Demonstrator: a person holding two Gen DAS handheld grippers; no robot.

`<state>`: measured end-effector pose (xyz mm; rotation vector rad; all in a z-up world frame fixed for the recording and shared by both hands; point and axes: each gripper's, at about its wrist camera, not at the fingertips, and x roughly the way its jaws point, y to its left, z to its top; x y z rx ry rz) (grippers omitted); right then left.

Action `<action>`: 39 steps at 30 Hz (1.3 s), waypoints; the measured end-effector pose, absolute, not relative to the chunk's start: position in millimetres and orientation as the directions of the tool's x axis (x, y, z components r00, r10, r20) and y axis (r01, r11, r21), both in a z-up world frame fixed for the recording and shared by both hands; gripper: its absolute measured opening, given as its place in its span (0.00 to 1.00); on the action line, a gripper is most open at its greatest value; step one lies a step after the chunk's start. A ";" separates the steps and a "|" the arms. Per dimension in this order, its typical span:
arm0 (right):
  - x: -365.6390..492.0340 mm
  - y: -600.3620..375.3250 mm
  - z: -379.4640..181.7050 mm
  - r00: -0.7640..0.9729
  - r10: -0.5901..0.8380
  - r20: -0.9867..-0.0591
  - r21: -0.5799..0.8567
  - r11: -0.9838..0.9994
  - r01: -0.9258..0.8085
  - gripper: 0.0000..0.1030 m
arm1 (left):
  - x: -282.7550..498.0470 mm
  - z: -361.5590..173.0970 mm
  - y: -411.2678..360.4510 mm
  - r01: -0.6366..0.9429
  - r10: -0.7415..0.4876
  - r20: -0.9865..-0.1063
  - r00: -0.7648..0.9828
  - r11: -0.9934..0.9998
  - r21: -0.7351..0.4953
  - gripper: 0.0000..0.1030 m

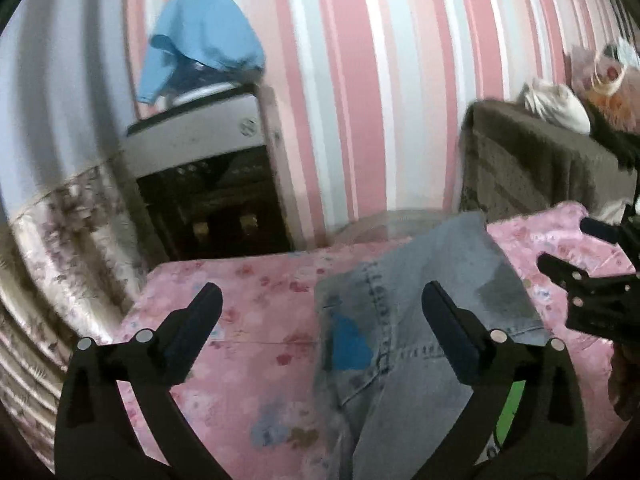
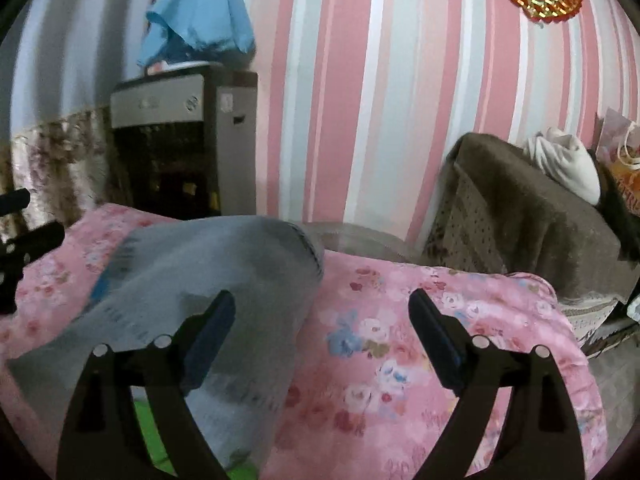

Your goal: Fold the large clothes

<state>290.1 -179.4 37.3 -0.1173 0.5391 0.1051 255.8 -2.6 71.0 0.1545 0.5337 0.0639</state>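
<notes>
Faded blue denim jeans (image 1: pixel 420 320), folded into a thick stack with a stitched seam and a bright blue patch showing, lay on a pink floral quilt (image 1: pixel 248 320), reaching toward its far edge beside the wall. Both claws hovered over the quilt's near edge. The left gripper (image 1: pixel 322 304) stood with its black fingers (image 1: pixel 200 316) spread wide, nothing pinched between them; one finger was over bare quilt, the other over the denim. The right gripper (image 2: pixel 322 312) was likewise spread and empty, its left finger above the jeans (image 2: pixel 192 280) and its right finger above the quilt (image 2: pixel 400 360). In the left wrist view the right gripper (image 1: pixel 560 248) appeared beyond the jeans' right edge. Behind the quilt rose pink-and-white striped wallpaper (image 2: pixel 360 100). A grey appliance (image 2: pixel 180 120) topped by a light blue cloth (image 2: pixel 200 16) stood far left; a brown blanket-covered seat (image 2: pixel 520 208) stood far right.
</notes>
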 end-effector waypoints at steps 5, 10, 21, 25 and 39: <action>318.7 -174.6 7.8 0.816 0.071 -0.574 -0.071 0.988 -0.136 0.86 | 289.5 25.2 -3.5 -0.013 0.139 -0.590 0.796 0.977 0.213 0.96; 345.4 -153.0 -32.5 0.742 0.020 -0.670 -0.144 0.977 -0.157 0.89 | 296.7 -18.5 15.1 -0.053 0.138 -0.627 0.767 0.987 0.153 0.97; 290.6 -164.9 9.4 0.817 0.057 -0.574 -0.094 0.986 -0.135 0.94 | 290.5 -17.8 28.8 -0.063 0.124 -0.613 0.780 0.991 0.121 0.97; 229.7 -191.7 15.1 0.858 0.080 -0.507 -0.065 0.989 -0.130 0.94 | 262.0 -5.3 35.5 -0.082 0.097 -0.579 0.810 0.995 0.051 0.97; 122.6 -267.6 -4.5 0.849 0.119 -0.515 0.097 0.992 -0.081 0.94 | 132.1 -9.5 13.9 -0.069 0.070 -0.496 0.865 0.997 0.021 0.97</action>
